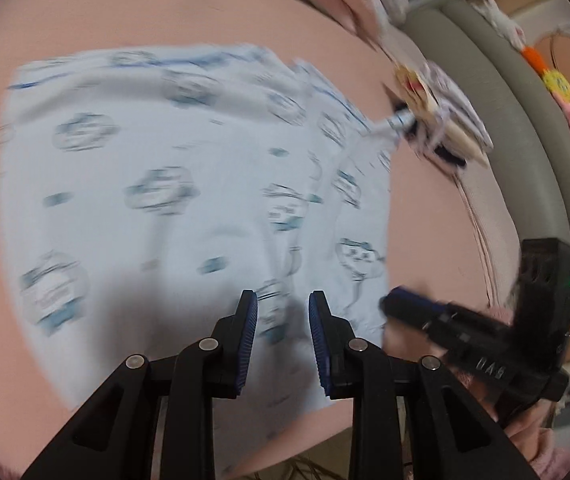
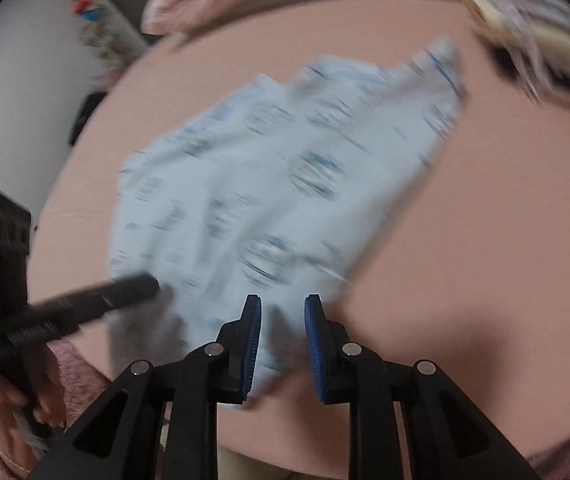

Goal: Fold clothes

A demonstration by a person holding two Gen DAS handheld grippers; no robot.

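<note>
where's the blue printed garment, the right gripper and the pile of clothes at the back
blue printed garment (image 1: 173, 184): left wrist view, middle of the cloth.
right gripper (image 2: 283, 348): right wrist view, midway between fingertips.
pile of clothes (image 1: 445, 128): left wrist view, stack's side.

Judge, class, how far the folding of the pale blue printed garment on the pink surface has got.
Done: the pale blue garment lies mostly spread on the pink surface, with one side edge lapped over itself.
In hand: nothing is gripped. The left gripper and right gripper both hover over its near edge, jaws open.
Left: the main folds, since it is not yet a compact bundle. Blur hides finer creases.
</note>
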